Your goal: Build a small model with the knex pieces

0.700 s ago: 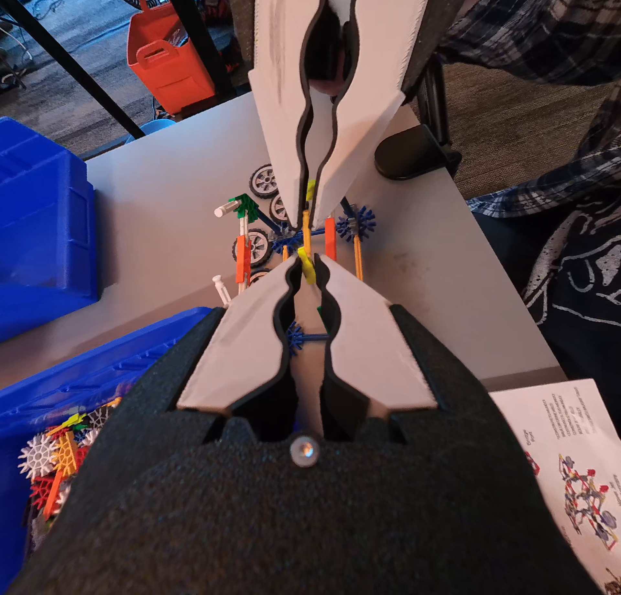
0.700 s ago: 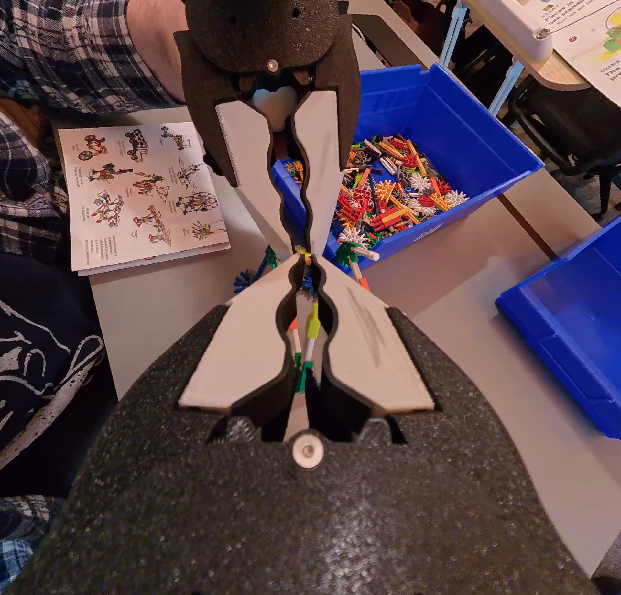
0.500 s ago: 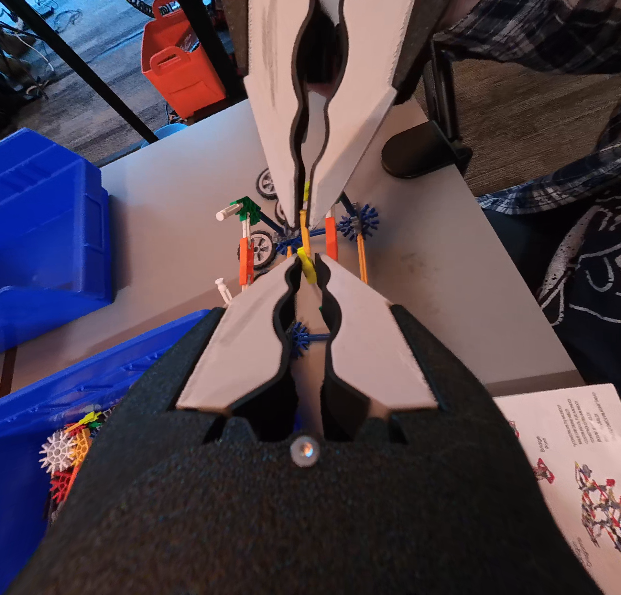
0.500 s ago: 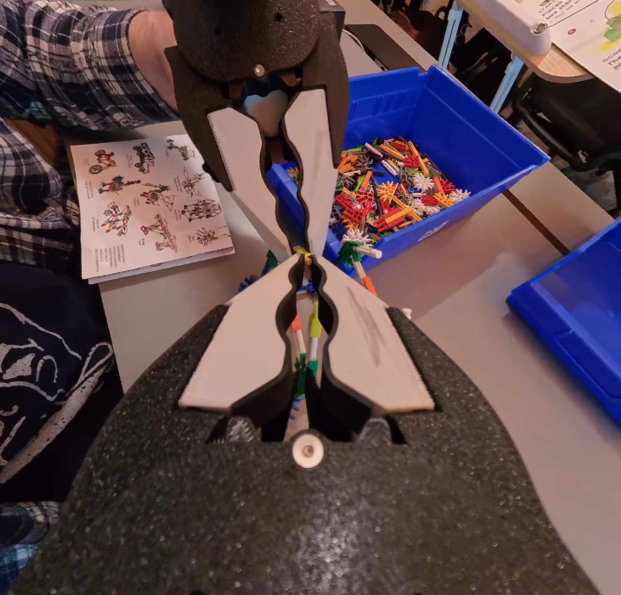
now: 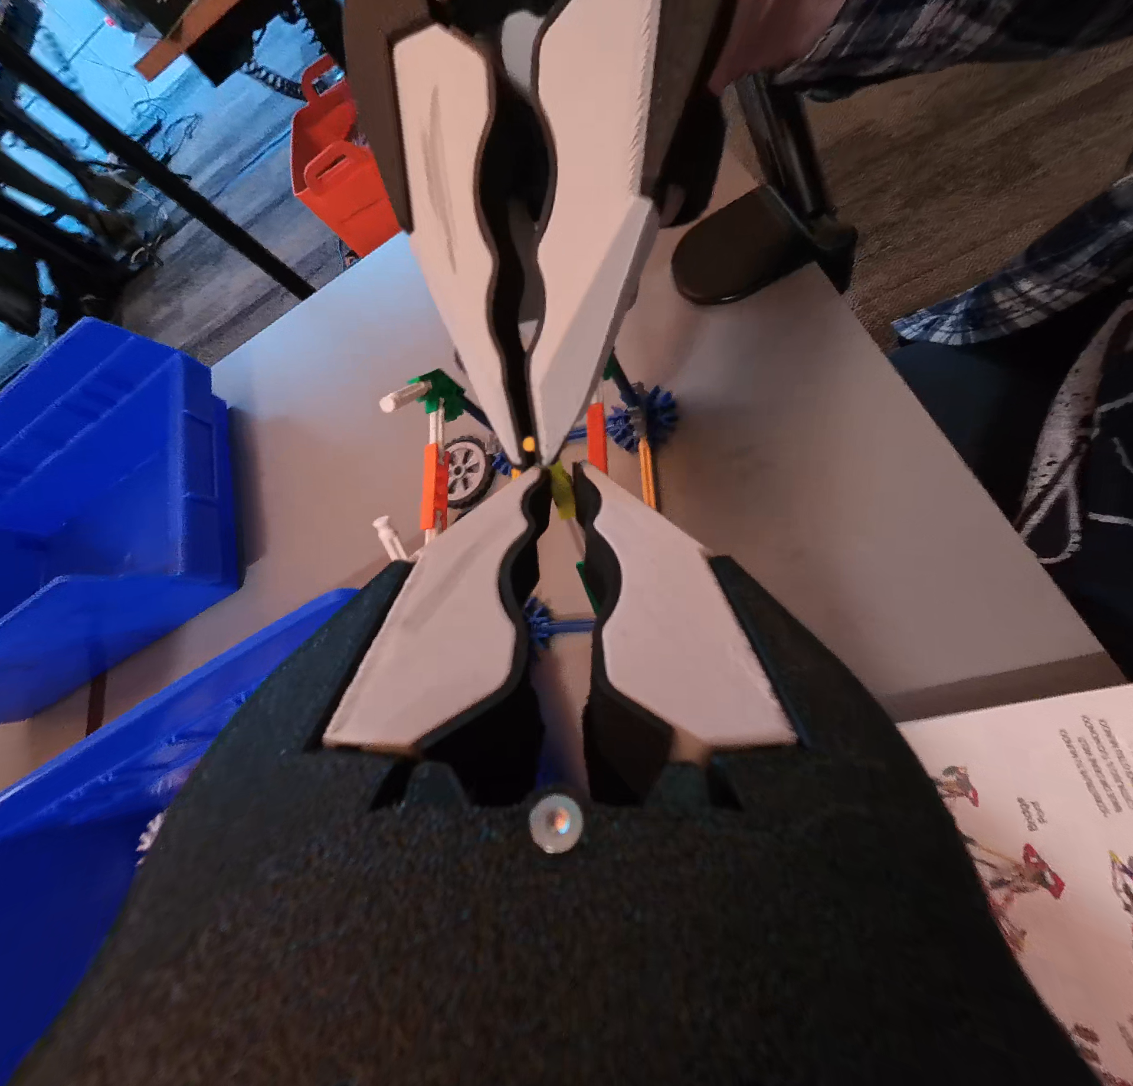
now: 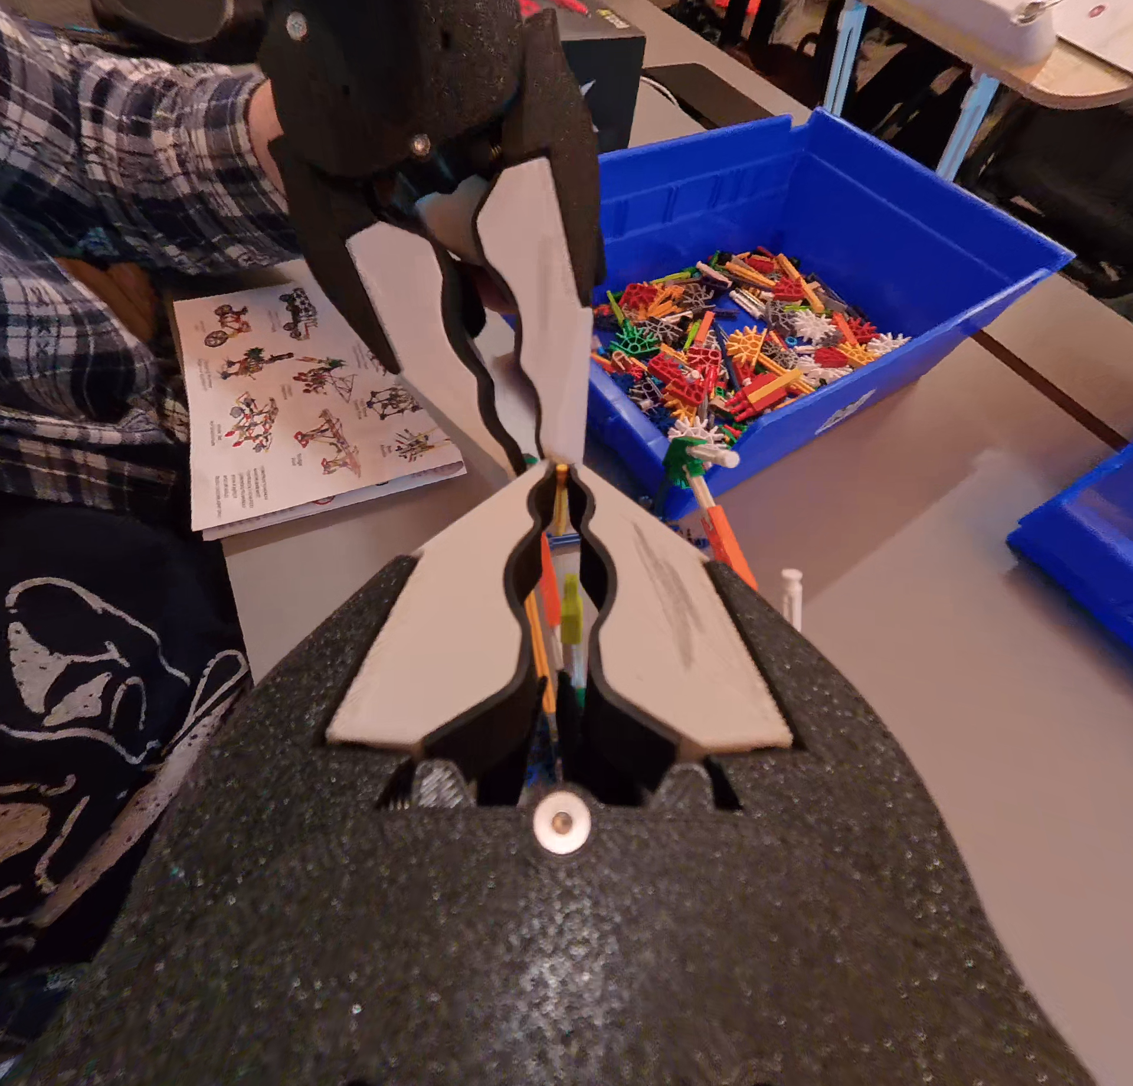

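Note:
A small rod-and-connector model (image 5: 466, 471) with wheels, orange clips and blue connectors lies on the grey table (image 5: 797, 504). My left gripper (image 5: 558, 473) is closed on a yellow connector (image 5: 561, 495) just above the model. My right gripper (image 6: 561, 475) is closed on a thin orange-yellow rod (image 6: 561, 492). It comes down from above in the left wrist view (image 5: 532, 458), where the rod's end shows as a yellow dot between its tips. The two grippers meet tip to tip. The joint between the pieces is hidden by the fingers.
A blue bin (image 6: 858, 210) full of coloured pieces stands beyond the model, and another blue bin (image 6: 1091, 541) is at the right. An instruction sheet (image 6: 294, 394) lies by a person's plaid sleeve. A loose white rod (image 6: 791, 590) lies on the table. A black clamp base (image 5: 736, 259) sits near the table's edge. Both grippers' tips are close together, under 4 cm apart.
The two grippers have drawn together until their tips touch. Both views have tilted and show more of the room. Both grips look the same as before.

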A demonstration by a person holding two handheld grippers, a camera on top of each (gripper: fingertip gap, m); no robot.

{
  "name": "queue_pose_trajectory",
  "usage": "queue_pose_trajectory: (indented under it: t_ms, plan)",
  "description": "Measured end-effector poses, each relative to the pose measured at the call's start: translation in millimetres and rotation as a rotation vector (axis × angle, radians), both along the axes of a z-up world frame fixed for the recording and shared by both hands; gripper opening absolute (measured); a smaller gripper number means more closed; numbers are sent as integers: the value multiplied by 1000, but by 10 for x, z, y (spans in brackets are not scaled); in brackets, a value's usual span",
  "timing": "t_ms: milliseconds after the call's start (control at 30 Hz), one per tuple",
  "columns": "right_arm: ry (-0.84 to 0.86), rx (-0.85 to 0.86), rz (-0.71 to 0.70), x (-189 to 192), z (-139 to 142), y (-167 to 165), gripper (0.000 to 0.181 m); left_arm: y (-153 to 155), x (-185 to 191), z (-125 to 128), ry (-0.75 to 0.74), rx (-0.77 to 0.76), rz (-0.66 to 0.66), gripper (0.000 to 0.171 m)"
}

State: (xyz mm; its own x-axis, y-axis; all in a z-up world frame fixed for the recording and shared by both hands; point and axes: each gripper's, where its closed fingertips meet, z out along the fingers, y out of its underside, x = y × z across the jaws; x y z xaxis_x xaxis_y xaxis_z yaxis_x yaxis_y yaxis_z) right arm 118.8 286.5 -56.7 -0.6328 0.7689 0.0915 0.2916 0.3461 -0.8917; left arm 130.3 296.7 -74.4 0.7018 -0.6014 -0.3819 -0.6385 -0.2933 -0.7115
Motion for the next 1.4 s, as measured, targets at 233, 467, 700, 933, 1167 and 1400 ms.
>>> queue_pose_trajectory:
  t_ms: [233, 467, 700, 933, 1167, 1400]
  plan:
    - [13, -73, 5, 42, 59, 11, 2, -11, 7, 2, -6, -6, -2, 6]
    - [27, -296, -21, 16, 244, 34, 2, 37, -8, 36, -25, 12, 32, 19]
    - [38, -427, -11, -1, 341, -3, 2, 81, 84, 198, -141, 42, 26, 13]
    - [52, -413, -10, 5, 360, -5, 2, 101, 108, 233, -238, 35, 26, 2]
    - [39, -335, -2, 76, 327, 41, 3, 92, 91, 196, -198, 23, 29, 1]
    - [6, -236, -4, 124, 208, 81, 2, 71, 68, 151, -138, -3, 31, 0]
